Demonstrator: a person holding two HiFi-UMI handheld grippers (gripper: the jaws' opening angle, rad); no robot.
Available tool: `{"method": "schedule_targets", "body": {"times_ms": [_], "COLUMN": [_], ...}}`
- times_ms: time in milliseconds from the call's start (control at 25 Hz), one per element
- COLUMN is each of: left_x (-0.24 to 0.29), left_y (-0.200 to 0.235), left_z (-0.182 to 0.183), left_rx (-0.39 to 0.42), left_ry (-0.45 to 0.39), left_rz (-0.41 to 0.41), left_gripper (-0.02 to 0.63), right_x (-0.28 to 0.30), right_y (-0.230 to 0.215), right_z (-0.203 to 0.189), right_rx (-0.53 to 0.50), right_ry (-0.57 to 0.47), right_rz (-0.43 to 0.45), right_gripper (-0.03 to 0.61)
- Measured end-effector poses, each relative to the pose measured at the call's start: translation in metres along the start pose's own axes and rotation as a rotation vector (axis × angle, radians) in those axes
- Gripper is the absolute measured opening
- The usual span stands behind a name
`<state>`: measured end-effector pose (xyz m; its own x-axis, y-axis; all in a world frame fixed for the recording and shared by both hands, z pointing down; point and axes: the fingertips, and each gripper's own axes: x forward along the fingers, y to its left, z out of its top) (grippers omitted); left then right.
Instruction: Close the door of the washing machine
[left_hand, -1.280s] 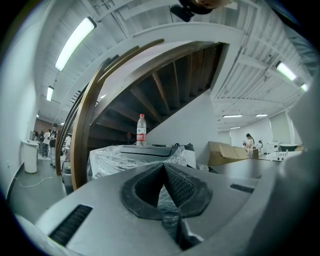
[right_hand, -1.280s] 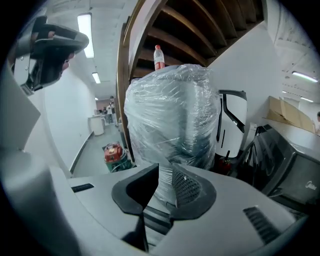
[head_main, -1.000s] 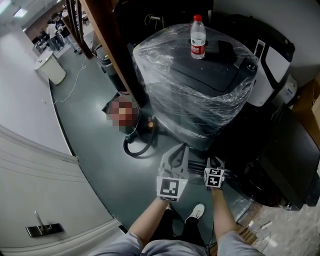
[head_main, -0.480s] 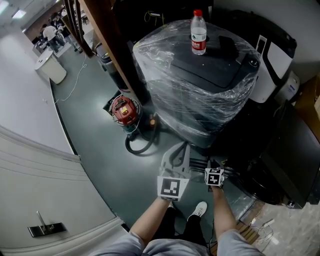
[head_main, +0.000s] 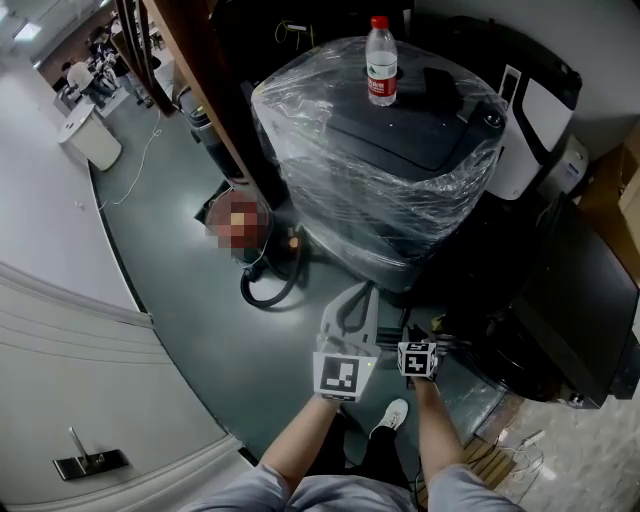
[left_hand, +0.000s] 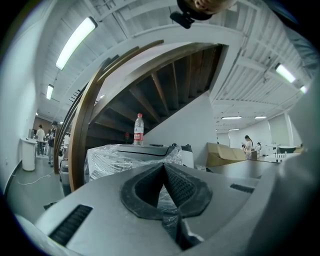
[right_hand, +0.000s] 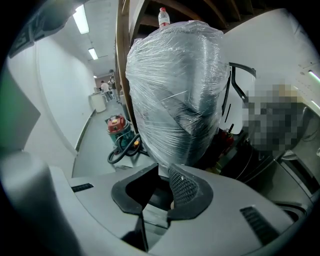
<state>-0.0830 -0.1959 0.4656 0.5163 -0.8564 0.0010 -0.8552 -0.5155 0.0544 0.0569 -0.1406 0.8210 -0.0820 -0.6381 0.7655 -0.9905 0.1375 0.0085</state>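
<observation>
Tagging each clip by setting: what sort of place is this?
Probably a storage corner under a staircase in an office-like building: a film-wrapped appliance with a bottle on it, wooden stairs overhead, and a red vacuum on the floor.

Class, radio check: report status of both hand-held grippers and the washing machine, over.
Left hand-held gripper shut, right hand-held gripper open, both empty. Plastic-wrapped washing machine untouched ahead. Water bottle standing on top.
</observation>
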Motion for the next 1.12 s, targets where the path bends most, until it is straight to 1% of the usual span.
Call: {"method": "schedule_targets", "body": {"times_ms": [240, 360, 520, 600, 760, 880, 960, 1000, 1120], "left_x": [0.003, 0.004, 0.007, 0.009, 0.011, 0.012, 0.013, 0.015, 0.020], "left_y": [-0.013, -0.022, -0.036, -0.045, -0.063, -0.077, -0.087, -0.092, -0.109], "left_z": [0.001, 0.002, 0.007, 0.008, 0.010, 0.011, 0.011, 0.011, 0.013], "left_rx": [0.002, 0.003, -0.001, -0.002, -0.010, -0.007, -0.006, -0.005, -0.011], "left_ry": [-0.004, -0.004, -0.017, -0.021, -0.028, -0.029, -0.025, -0.025, -0.032], "left_rz": [-0.018, -0.031, -0.053, -0.064, -0.090, -0.112, -0.128, -0.135, -0.161], "left_gripper": [-0.002, -0.002, -0.002, -0.002, -0.002, -0.002, -0.002, -0.002, -0.002], "right_x": [-0.017, -0.027, -0.043, -0.049, -0.061, -0.072, -0.081, -0.085, -0.098], "right_y": [0.007, 0.008, 0.009, 0.010, 0.009, 0.006, 0.004, 0.001, -0.010], "right_z": [-0.023, -0.037, -0.058, -0.065, -0.081, -0.098, -0.110, -0.115, -0.130], "right_rx": [0.021, 0.023, 0.061, 0.048, -0.028, -0.047, -0.029, -0.004, 0.102], "right_ry": [0.020, 0.022, 0.059, 0.066, 0.109, 0.151, 0.182, 0.198, 0.245], "right_rz": [0.013, 0.000, 0.000, 0.004, -0.003, -0.003, -0.001, -0.006, -0.037], "right_gripper": [0.055, 0.035, 0.015, 0.014, 0.014, 0.012, 0.011, 0.008, 0.003]}}
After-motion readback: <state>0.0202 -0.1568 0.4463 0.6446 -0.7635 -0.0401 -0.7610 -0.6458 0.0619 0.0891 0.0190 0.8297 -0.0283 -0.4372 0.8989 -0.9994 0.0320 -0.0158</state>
